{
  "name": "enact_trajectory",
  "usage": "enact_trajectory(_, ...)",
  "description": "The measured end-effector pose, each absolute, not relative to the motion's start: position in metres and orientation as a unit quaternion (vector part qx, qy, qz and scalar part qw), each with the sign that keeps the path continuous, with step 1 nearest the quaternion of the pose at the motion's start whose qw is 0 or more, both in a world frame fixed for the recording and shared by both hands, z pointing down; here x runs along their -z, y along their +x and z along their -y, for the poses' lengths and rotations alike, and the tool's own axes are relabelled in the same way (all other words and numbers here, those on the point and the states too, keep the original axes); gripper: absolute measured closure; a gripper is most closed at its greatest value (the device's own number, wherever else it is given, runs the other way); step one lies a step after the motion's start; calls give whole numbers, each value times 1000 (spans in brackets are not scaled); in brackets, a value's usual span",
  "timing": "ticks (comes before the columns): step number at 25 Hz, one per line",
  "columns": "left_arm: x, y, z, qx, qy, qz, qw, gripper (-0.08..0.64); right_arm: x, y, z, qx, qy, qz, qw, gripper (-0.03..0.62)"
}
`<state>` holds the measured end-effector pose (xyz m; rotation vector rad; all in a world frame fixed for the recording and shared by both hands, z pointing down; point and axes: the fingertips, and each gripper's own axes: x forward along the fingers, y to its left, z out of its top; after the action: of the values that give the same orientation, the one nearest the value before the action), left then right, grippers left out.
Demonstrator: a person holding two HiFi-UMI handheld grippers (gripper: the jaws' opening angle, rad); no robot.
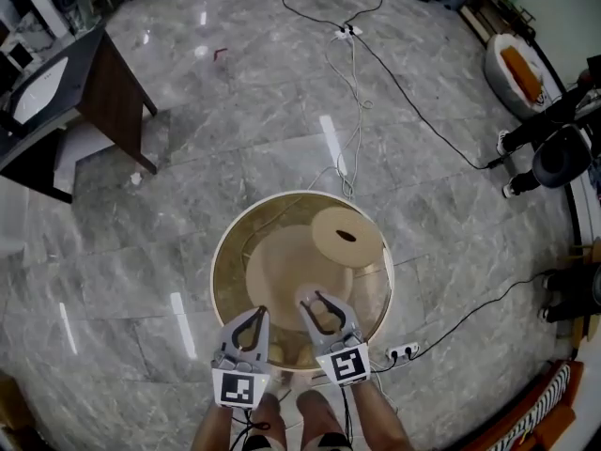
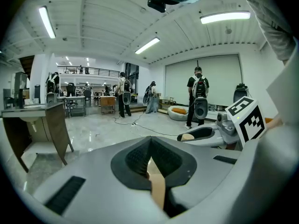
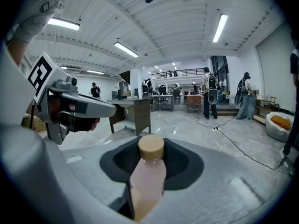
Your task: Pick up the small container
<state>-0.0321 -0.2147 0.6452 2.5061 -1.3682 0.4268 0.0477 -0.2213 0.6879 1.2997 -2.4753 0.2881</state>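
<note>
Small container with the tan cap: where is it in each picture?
Head view: small container low in the middle, in the right hand-held gripper.
Left gripper view: right of centre, only its cap shows.
Right gripper view: bottom centre, between the jaws.
Shared landmark: the dark desk.

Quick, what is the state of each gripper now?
Left gripper: closed, holding nothing.
Right gripper: closed on the small bottle.
</note>
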Motion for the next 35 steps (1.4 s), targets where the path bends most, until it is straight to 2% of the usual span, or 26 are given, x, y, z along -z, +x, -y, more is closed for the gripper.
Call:
enact_trajectory(7,-555,-24,191,-140,867,465,108,543,-583,54,198,-82,459,874,134,457)
enact_trajectory(12,-503,-30,166,-161,879,447,44,543,-514,59,171,-86,461,874,130,457)
enact_trajectory(20,-410,-36,129,-138,875,463,33,543,-421,71,129,-66,477,869,119,457)
enact_trajectory(23,-388,-37,116,-135,878,459,10,543,-400,74,115,-58,485,866,108,457)
enact_trajectory(35,-350,-42,55,-124,882,454,-9,543,-358,96,40,-41,523,846,97,457)
